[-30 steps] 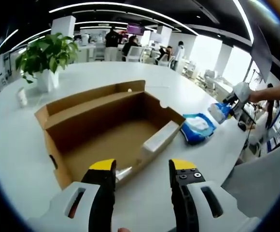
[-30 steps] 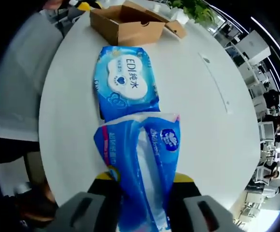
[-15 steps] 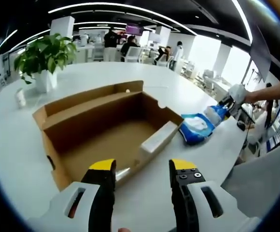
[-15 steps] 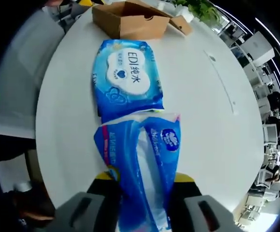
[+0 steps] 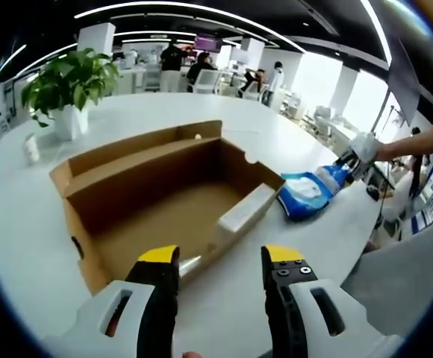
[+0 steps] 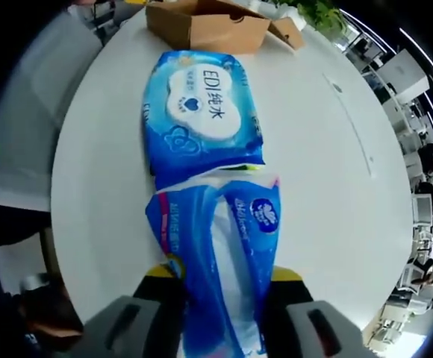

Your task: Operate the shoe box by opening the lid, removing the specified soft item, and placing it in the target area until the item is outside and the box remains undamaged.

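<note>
Judging by the open shoe box (image 5: 164, 201), the lid step is done. Its soft tissue pack (image 6: 220, 268) is out, clamped in the right tool (image 6: 220, 280) above the wipes pack (image 6: 201, 112) near the bench edge, unreleased. Left tool (image 5: 220, 261) gapes, empty.

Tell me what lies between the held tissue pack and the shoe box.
The wet-wipes pack lies flat between the tissue pack and shoe box, in the right gripper view.

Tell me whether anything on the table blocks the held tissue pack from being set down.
The wet-wipes pack lies flat just ahead of the tissue pack clamped in the right gripper. Bare table is open beside it.
</note>
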Motion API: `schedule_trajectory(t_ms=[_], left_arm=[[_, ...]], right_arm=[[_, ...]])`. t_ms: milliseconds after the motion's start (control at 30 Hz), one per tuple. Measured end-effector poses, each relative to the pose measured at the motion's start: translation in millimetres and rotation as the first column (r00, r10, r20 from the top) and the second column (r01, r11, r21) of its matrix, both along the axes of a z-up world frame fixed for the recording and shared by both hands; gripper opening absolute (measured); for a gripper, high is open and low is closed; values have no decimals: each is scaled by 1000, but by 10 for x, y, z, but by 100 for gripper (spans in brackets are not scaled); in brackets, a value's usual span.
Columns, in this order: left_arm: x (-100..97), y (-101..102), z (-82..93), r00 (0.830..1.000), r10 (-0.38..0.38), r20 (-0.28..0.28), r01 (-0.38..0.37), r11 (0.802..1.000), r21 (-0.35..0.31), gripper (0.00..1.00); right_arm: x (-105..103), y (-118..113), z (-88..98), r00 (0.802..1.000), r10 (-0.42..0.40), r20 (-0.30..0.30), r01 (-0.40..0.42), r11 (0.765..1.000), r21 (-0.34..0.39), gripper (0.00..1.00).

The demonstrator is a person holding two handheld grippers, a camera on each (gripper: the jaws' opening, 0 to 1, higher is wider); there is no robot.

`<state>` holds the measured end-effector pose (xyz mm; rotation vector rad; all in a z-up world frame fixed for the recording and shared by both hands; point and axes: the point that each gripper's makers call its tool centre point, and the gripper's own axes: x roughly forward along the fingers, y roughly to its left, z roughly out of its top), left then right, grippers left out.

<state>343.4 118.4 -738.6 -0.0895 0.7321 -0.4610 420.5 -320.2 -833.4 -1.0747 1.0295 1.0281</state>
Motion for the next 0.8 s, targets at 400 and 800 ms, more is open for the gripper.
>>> schedule_trajectory(t_ms=[400, 800], left_arm=[[20, 21, -50, 1000, -3, -8, 3, 1000, 4, 45], [20, 37, -52, 1000, 0, -8, 0, 1000, 4, 45]], right_arm=[[22, 13, -41, 999, 32, -2, -32, 999, -8, 40], [9, 25, -74, 999, 44, -9, -44, 999, -14, 44]])
